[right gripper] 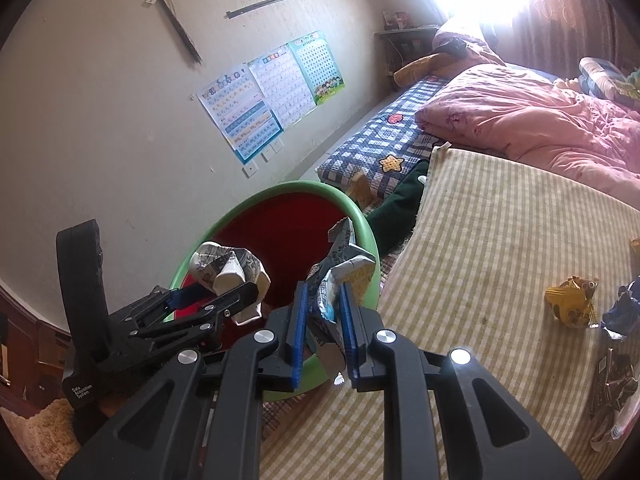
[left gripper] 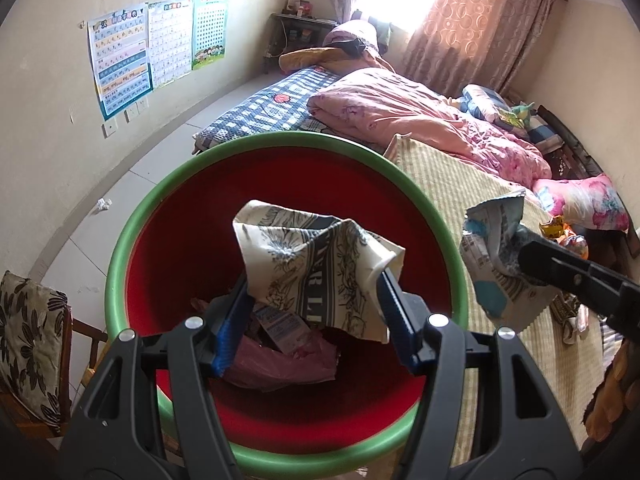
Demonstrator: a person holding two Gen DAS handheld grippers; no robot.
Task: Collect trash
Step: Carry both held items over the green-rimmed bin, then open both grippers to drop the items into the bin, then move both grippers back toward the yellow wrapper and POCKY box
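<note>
Green-rimmed red bin (left gripper: 120, 248) stands beside the bed, bagged trash in its bottom. My left gripper (left gripper: 312, 292) is about half closed, pinching a crumpled printed paper (left gripper: 308, 264) right over the bin's mouth. My right gripper (right gripper: 324, 304), nearly closed, clamps a crushed white-blue wrapper (right gripper: 340, 264) at the bin's bed-side rim. Striped beige mat (right gripper: 500, 240) covers the bed next to the bin; yellow wrapper (right gripper: 572, 300) and other scraps lie on it, well away. Pink quilt (left gripper: 420, 120) beyond, posters (left gripper: 120, 56) on the wall behind the bin.
</note>
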